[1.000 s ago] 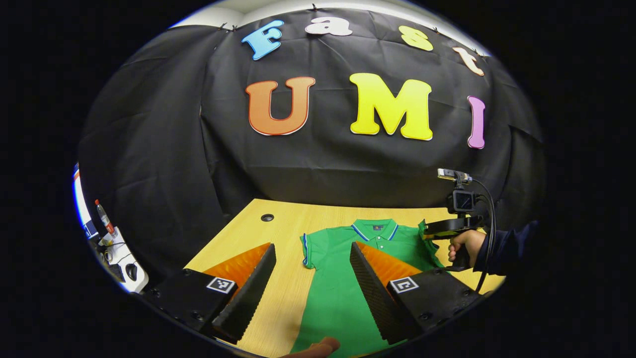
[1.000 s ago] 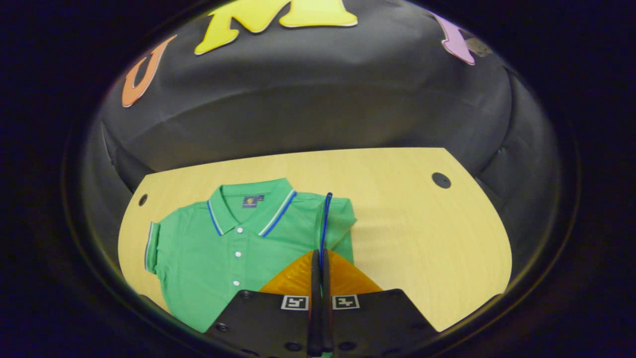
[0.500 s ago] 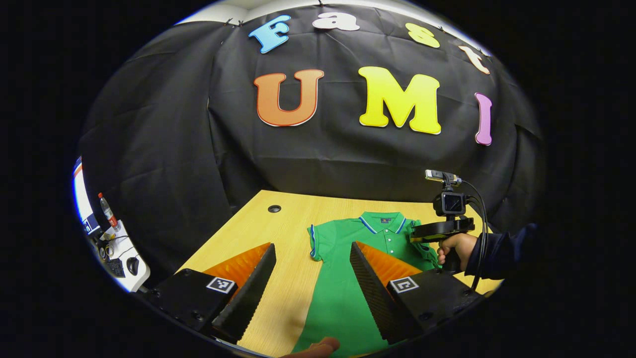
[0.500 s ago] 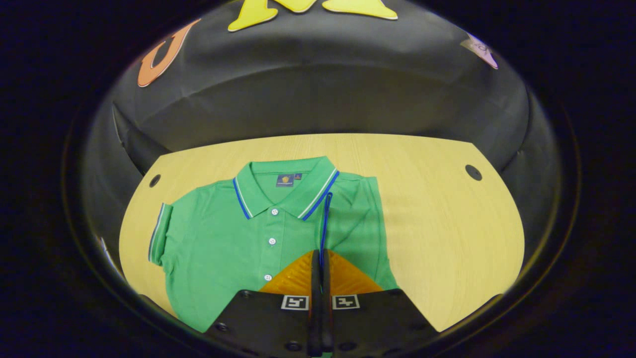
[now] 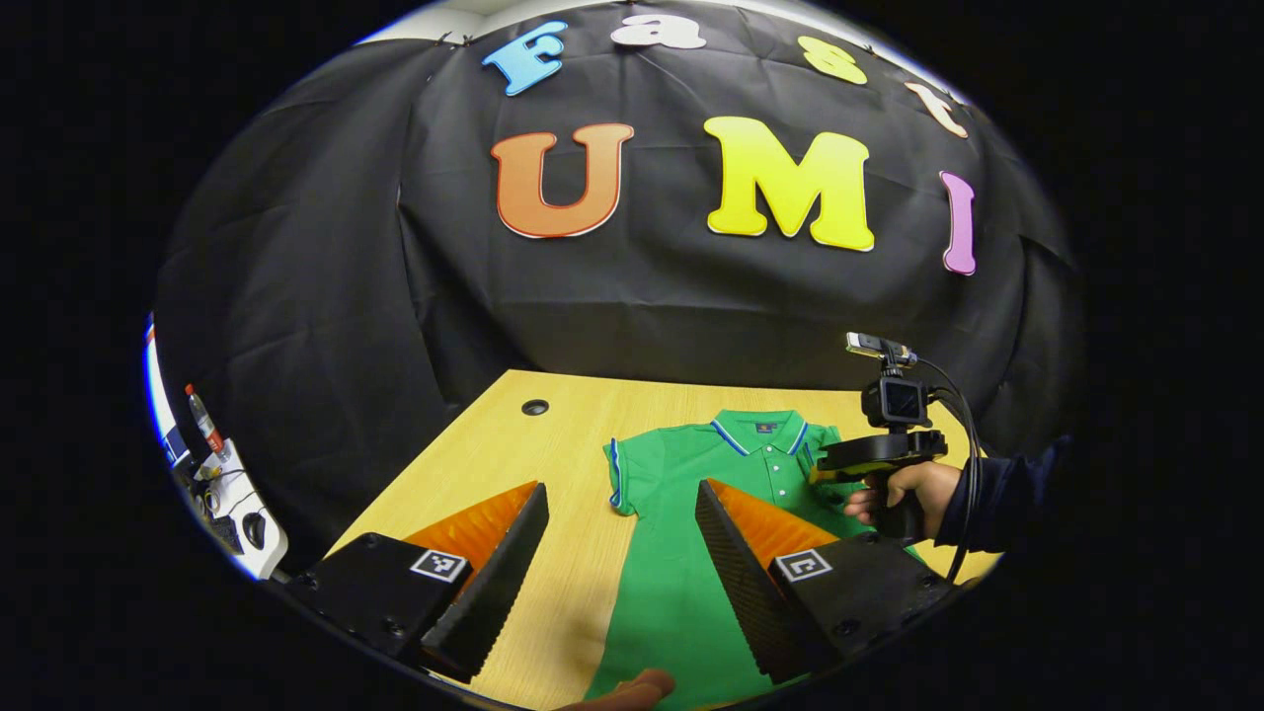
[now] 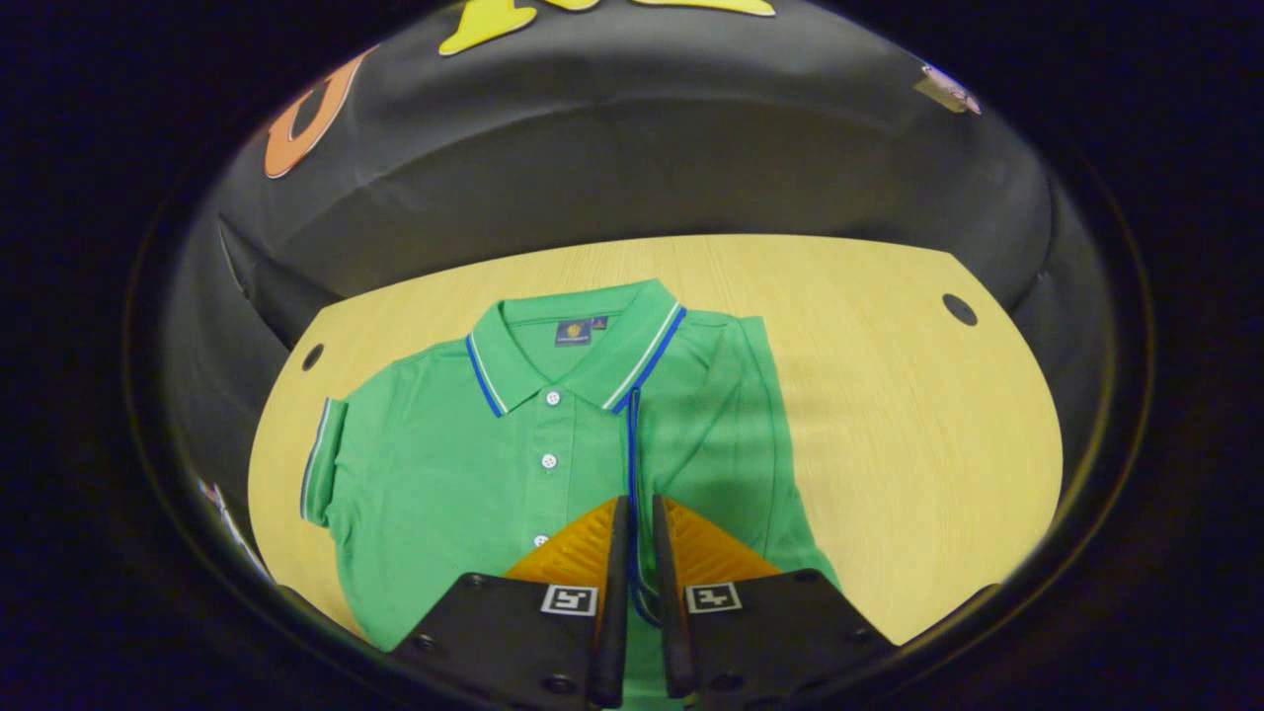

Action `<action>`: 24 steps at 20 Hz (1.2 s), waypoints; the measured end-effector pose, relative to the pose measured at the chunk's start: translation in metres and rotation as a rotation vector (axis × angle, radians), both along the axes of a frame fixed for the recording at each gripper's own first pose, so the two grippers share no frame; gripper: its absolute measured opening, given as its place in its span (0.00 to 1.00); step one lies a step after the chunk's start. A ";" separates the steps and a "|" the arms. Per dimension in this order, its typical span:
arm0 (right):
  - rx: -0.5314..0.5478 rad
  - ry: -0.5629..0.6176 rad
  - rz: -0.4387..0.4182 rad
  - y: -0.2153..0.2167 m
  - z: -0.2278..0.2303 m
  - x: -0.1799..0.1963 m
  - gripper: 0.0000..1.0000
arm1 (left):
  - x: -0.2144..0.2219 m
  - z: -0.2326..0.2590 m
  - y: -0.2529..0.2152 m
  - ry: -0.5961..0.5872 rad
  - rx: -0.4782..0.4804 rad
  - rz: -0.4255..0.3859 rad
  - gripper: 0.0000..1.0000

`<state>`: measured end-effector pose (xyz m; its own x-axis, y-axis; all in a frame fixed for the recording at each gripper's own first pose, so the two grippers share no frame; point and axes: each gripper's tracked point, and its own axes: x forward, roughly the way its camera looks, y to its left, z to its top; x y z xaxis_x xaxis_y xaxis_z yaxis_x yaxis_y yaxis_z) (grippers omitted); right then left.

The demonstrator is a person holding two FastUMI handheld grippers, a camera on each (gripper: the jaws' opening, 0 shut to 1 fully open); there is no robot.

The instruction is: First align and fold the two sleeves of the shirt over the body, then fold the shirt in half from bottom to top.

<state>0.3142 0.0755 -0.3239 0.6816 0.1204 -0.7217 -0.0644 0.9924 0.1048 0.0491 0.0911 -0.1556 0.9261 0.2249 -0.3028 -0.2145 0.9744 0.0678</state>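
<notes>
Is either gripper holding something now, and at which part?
The left gripper holds nothing. The right gripper has the shirt's sleeve cuff between its fingers, which have a small gap; a firm hold cannot be told.

I see a light wooden table [image 5: 474, 454] with a round cable hole [image 5: 534, 407] near its far left corner and another [image 6: 958, 309] at far right; black cloth wall [image 5: 326, 296] close behind it, creased, clipped along the top; pale ceiling strip above; at far left a white side desk [image 5: 232, 504] with a bottle [image 5: 202, 420] and a mouse [image 5: 254, 530]; lighting even, soft shadows.
</notes>
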 end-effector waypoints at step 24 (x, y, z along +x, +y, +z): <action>-0.059 -0.181 0.010 -0.039 0.136 -0.123 0.92 | 0.190 -0.120 0.061 0.202 -0.108 -0.027 0.96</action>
<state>0.1915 0.0369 -0.1880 0.8001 0.0893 -0.5932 -0.0870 0.9957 0.0326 0.2393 0.1519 -0.2755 0.8493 0.1574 -0.5038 -0.1814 0.9834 0.0015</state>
